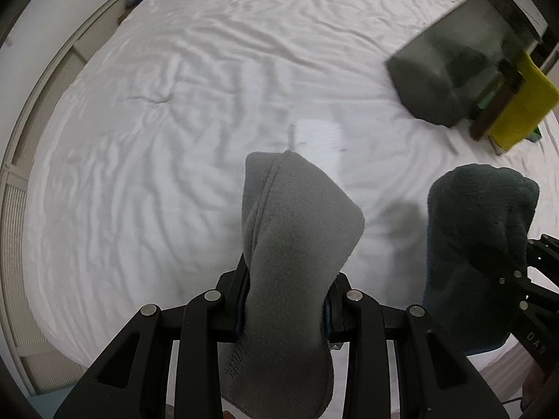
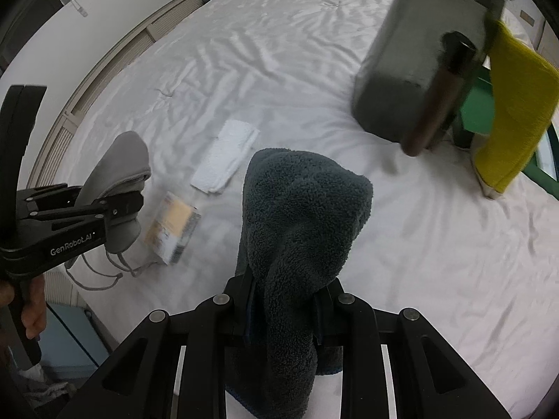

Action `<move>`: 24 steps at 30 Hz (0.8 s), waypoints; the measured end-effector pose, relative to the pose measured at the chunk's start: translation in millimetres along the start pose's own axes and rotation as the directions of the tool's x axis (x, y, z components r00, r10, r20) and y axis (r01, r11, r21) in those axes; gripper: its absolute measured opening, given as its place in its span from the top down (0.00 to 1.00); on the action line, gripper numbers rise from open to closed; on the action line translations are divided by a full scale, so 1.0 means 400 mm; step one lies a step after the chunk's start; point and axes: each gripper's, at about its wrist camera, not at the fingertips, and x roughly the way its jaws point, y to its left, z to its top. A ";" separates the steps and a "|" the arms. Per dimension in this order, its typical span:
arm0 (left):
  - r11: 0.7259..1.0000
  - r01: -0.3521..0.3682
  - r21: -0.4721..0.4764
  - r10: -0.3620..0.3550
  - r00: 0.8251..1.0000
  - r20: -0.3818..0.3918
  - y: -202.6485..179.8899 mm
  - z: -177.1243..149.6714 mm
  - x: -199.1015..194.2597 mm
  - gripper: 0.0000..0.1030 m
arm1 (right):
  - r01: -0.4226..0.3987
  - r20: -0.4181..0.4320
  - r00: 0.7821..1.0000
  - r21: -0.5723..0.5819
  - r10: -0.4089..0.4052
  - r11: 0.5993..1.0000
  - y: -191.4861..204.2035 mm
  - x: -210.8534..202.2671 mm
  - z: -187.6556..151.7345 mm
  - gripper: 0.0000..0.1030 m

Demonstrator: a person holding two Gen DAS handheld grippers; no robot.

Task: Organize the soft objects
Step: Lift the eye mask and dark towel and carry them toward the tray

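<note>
Right wrist view: right gripper (image 2: pixel 284 300) clamped on a dark towel (image 2: pixel 300 216), which hangs clear of the bed (image 2: pixel 419 262); left gripper (image 2: pixel 115 206) clamped on a grey cloth (image 2: pixel 118 164); grey bin (image 2: pixel 401 70) lies ahead and to the right, nearer the right hand, so the towel likely goes first; yellow cloth (image 2: pixel 513 111) hangs just beside the bin.
</note>
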 end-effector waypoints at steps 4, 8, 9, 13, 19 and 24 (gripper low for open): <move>1.000 0.014 0.024 -0.014 1.000 -0.010 -0.058 0.005 0.004 0.73 | -0.001 -0.011 1.000 -0.003 0.001 1.000 -0.043 -0.020 -0.013 0.77; 0.999 0.024 0.043 -0.023 1.000 -0.018 -0.118 0.011 0.012 0.73 | 0.006 -0.014 1.000 0.014 -0.006 1.000 -0.093 -0.041 -0.022 0.77; 0.999 0.026 0.046 -0.025 0.999 -0.020 -0.129 0.012 0.013 0.73 | 0.008 -0.014 1.000 0.017 -0.008 1.000 -0.106 -0.047 -0.026 0.77; 0.998 0.033 0.061 -0.031 0.999 -0.026 -0.180 0.018 0.017 0.73 | 0.020 -0.011 1.000 0.039 -0.019 0.999 -0.159 -0.063 -0.029 0.77; 0.997 0.039 0.071 -0.037 0.999 -0.028 -0.242 0.032 0.022 0.73 | 0.034 0.008 0.999 0.068 -0.035 0.997 -0.239 -0.101 -0.027 0.77; 0.994 0.052 0.097 -0.051 0.999 -0.013 -0.304 0.049 0.010 0.73 | 0.043 0.020 0.999 0.083 -0.044 0.996 -0.295 -0.129 -0.029 0.77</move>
